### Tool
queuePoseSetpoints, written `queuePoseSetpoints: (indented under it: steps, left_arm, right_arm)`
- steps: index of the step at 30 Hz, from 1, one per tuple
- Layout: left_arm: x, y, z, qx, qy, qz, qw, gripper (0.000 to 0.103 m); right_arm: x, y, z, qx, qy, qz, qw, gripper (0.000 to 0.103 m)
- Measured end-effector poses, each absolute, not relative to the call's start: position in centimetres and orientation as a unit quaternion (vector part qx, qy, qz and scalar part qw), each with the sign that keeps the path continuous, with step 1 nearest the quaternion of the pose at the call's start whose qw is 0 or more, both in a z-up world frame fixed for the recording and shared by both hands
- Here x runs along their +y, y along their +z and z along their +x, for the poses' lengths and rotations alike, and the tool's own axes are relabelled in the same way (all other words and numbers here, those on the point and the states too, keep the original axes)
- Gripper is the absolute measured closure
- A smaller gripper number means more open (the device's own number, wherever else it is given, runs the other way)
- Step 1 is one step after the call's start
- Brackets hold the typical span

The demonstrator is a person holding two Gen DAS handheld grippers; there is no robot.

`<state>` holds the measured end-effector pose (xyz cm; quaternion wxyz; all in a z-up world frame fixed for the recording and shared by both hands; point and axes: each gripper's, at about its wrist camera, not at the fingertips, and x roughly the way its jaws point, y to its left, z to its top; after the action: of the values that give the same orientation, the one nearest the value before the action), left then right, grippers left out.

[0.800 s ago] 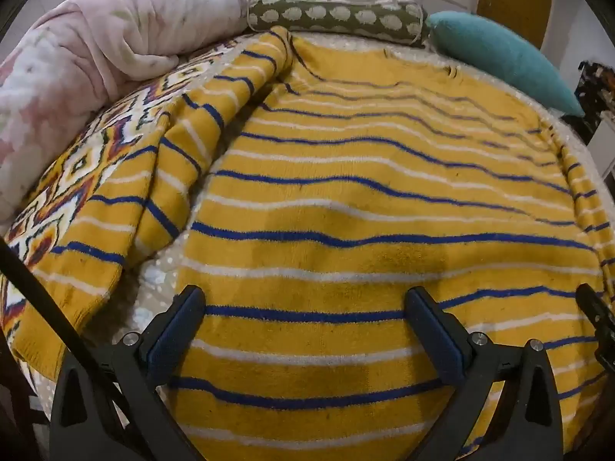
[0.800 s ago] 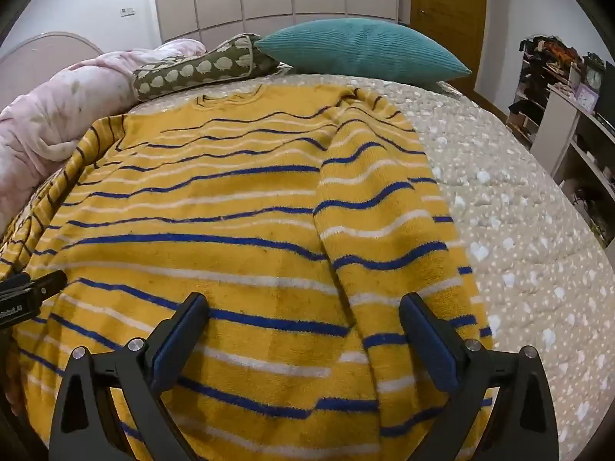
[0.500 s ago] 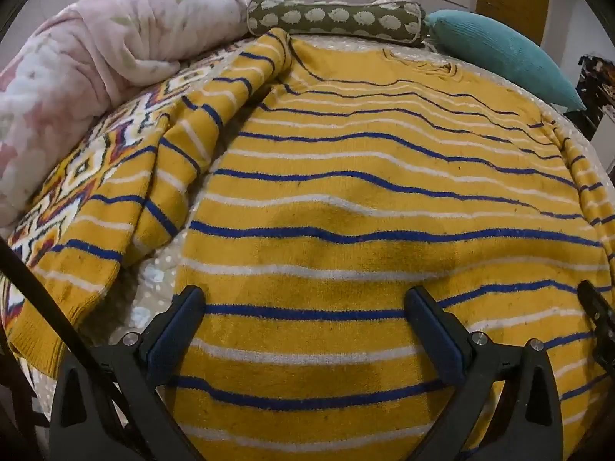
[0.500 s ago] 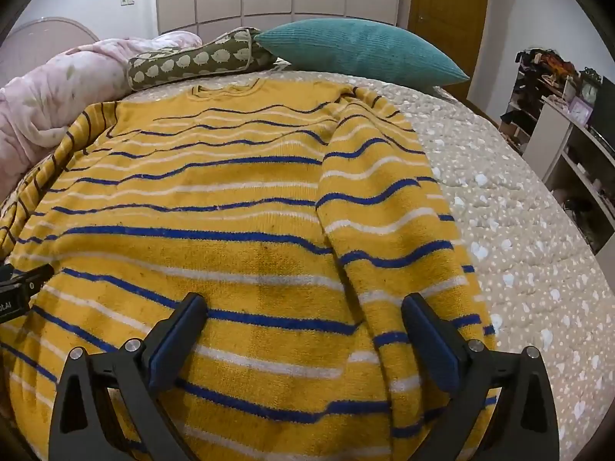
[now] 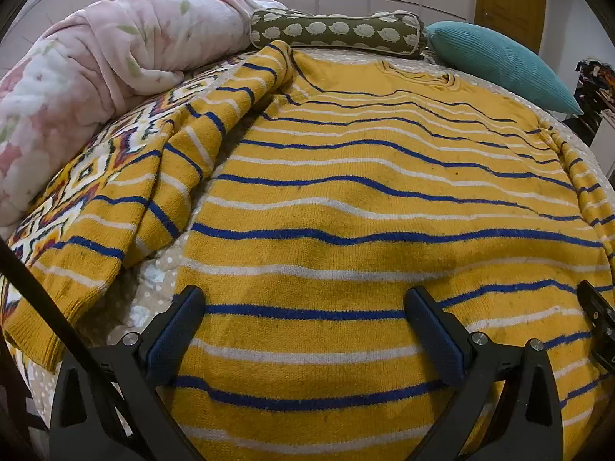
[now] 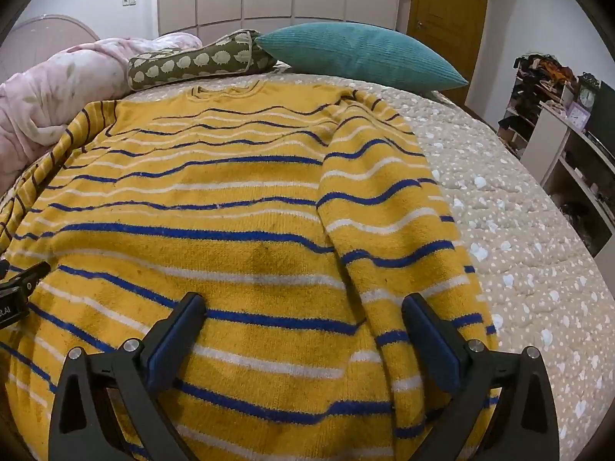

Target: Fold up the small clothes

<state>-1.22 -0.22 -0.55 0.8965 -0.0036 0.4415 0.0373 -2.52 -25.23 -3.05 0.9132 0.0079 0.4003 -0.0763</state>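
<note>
left wrist view: both the left hand-held gripper (image 5: pixel 305 330) and right hand-held gripper (image 6: pixel 303 328) gape wide over the striped sweater (image 5: pixel 365 207) spread flat on the bed (image 6: pixel 519 230)

We are looking down-forward along left gripper (image 5: pixel 305 326) fingers, sitting close above near hem area of yellow knit sweater with blue and white stripes (image 5: pixel 365 199), facing headboard end of bed. We are looking likewise along right gripper (image 6: pixel 303 326), also close, set further right. Both views are sharing sweater body, olive bolster with pale hedgehog print (image 5: pixel 338 32) (image 6: pixel 192 63), teal ribbed cushion (image 5: pixel 499 61) (image 6: pixel 357 55), rumpled pink floral quilt (image 5: pixel 96 77) (image 6: pixel 50 88).
</note>
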Motion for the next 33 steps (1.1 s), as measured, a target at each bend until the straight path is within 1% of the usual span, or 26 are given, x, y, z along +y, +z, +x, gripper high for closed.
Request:
queuePoseSetpoints:
  steps: [17, 27, 33]
  left_arm:
    - [-0.4, -0.4, -1.2, 0.436, 0.043, -0.005, 0.899, 0.0]
    - [-0.5, -0.3, -1.1, 0.434, 0.044, -0.005, 0.9, 0.0]
    - [-0.7, -0.2, -1.2, 0.432, 0.045, -0.006, 0.901, 0.0]
  right_arm:
    - [-24.7, -2.8, -3.7, 0.391, -0.09, -0.003, 0.916, 0.0]
    - [-25.4, -2.9, -2.7, 0.423, -0.071, 0.021, 0.903, 0.0]
    - [-25.4, -3.0, -2.9, 0.42, -0.07, 0.022, 0.905, 0.0]
